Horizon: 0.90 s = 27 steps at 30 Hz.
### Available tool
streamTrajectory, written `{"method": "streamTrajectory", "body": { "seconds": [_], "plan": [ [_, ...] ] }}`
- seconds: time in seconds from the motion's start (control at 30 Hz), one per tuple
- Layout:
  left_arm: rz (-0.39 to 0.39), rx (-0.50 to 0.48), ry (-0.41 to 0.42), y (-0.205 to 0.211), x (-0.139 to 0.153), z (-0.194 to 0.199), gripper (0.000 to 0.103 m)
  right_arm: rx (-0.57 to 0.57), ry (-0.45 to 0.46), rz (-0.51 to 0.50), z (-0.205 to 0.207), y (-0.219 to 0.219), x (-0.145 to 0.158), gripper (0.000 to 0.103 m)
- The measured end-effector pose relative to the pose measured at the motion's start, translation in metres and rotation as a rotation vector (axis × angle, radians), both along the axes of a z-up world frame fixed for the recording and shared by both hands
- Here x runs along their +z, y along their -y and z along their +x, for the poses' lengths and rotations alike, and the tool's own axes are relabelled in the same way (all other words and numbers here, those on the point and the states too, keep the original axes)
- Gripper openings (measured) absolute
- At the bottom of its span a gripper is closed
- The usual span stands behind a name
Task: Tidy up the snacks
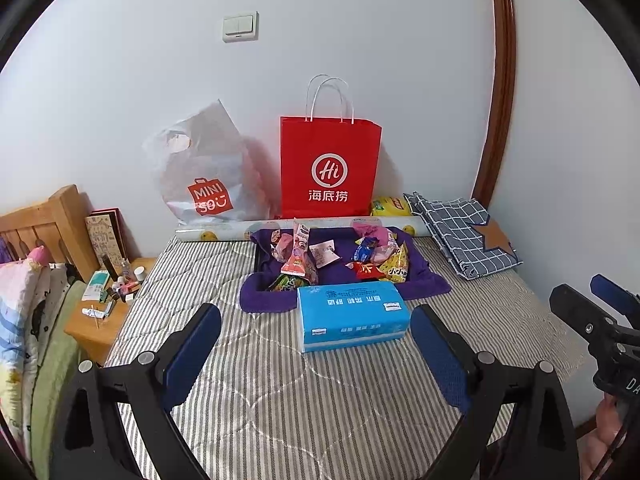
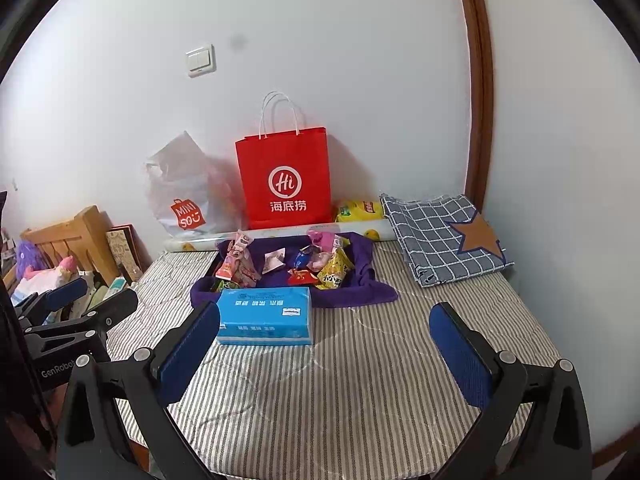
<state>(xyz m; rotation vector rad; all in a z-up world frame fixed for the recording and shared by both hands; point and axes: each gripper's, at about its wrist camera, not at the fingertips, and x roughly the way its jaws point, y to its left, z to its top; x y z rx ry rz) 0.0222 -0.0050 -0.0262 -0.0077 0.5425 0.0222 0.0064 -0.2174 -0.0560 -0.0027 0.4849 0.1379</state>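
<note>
Several snack packets (image 1: 360, 254) (image 2: 320, 260) lie in a tray lined with purple cloth (image 1: 264, 300) (image 2: 360, 292) on a striped bed. A blue tissue pack (image 1: 354, 316) (image 2: 266, 316) lies in front of the tray. My left gripper (image 1: 316, 336) is open and empty, hovering just before the tissue pack. My right gripper (image 2: 326, 338) is open and empty, to the right of the tissue pack; it also shows at the right edge of the left wrist view (image 1: 592, 300). The left gripper shows at the left edge of the right wrist view (image 2: 92, 296).
A red paper bag (image 1: 330, 168) (image 2: 286, 184) and a grey plastic Miniso bag (image 1: 208, 172) (image 2: 184, 196) lean on the wall behind the tray. A folded checked cloth (image 1: 464, 232) (image 2: 444, 232) lies at the back right. A wooden nightstand with small items (image 1: 108, 300) stands left.
</note>
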Motion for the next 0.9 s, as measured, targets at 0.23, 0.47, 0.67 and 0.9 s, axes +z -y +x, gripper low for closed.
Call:
{"method": "streamTrajectory", "body": {
  "seconds": [0.23,0.47,0.67,0.9],
  "plan": [
    [-0.006,0.008,-0.008,-0.0019,-0.0030,-0.0010,0.096,0.003,-0.004,0.004,0.0013,0.0002,-0.0023,0.103],
    [-0.009,0.011,-0.010,-0.0021,-0.0027,-0.0005,0.096,0.005,-0.006,0.005,0.0014,-0.0002,-0.0030,0.103],
    [-0.015,0.014,-0.008,-0.0041,-0.0015,-0.0012,0.096,0.007,-0.002,0.002,-0.0006,-0.0030,-0.0022,0.103],
    [-0.020,0.016,-0.011,-0.0056,-0.0018,-0.0011,0.096,0.009,0.000,0.002,-0.0010,-0.0053,-0.0019,0.103]
  ]
}}
